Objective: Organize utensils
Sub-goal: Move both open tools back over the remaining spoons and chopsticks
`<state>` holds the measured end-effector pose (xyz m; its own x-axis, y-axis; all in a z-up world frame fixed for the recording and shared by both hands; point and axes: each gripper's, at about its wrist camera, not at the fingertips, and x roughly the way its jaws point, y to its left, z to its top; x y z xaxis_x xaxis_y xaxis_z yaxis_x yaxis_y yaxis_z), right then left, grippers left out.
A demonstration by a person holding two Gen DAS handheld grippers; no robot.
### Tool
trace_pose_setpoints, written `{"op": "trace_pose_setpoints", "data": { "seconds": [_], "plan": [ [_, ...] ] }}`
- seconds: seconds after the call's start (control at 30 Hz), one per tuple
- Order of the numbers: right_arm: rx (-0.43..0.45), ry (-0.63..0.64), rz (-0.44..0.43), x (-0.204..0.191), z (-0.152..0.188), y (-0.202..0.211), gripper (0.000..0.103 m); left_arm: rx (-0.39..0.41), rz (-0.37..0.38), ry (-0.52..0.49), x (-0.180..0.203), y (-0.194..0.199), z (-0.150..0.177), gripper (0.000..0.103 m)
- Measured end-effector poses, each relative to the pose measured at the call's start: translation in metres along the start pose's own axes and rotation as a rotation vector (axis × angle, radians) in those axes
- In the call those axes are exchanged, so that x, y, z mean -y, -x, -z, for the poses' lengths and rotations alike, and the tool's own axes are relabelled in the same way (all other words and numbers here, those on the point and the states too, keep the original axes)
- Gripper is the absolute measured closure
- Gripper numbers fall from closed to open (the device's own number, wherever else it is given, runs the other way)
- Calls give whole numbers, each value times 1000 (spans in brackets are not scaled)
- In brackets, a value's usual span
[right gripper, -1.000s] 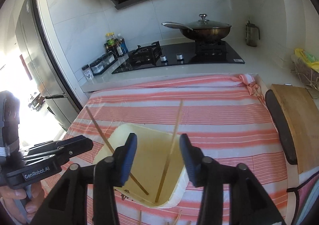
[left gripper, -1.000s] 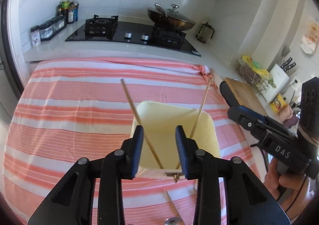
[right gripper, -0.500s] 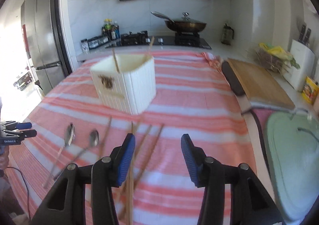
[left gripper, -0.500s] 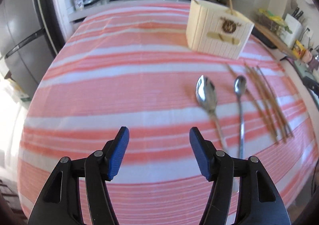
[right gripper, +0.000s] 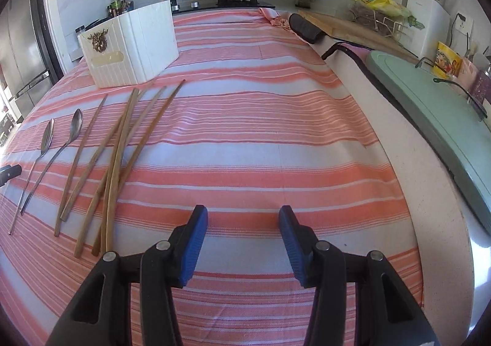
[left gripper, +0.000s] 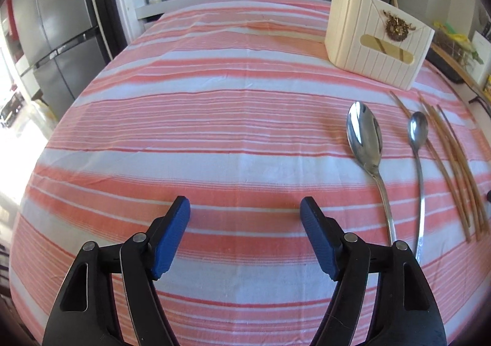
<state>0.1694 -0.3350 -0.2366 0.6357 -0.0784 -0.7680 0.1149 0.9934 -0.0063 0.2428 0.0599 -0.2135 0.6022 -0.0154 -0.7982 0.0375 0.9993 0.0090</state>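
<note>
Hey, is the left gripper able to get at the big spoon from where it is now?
Probably yes. The left gripper is open and empty over bare cloth, and the big spoon lies flat ahead to its right with nothing between them. The thin spoon lies close beside it, so the fingers have little room there.

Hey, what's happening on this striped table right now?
A person is tidying utensils with two handheld grippers. Both the left gripper and right gripper hang open and empty above the pink striped cloth. Two steel spoons and loose wooden chopsticks lie near the white ribbed utensil box, waiting.
</note>
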Motion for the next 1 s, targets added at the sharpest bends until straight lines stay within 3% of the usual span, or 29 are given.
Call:
{"op": "trace_pose_setpoints", "data": {
  "seconds": [0.07, 0.13, 0.23, 0.43, 1.0],
  "plan": [
    [-1, 2, -1, -1, 1, 0, 51, -10, -6, -2, 0, -4, -3, 22],
    [-2, 5, 2, -2, 1, -1, 50, -16, -22, -3, -2, -7, -4, 11],
    [-1, 4, 1, -3, 1, -1, 50, -44, -17, 55, -12, -11, -1, 1],
    [-3, 3, -12, -4, 2, -2, 44, -67, -17, 42, -5, -11, -2, 1],
    [-4, 10, -7, -4, 3, -2, 43, -63, -13, 30, -6, -7, 2, 0]
  ]
}}
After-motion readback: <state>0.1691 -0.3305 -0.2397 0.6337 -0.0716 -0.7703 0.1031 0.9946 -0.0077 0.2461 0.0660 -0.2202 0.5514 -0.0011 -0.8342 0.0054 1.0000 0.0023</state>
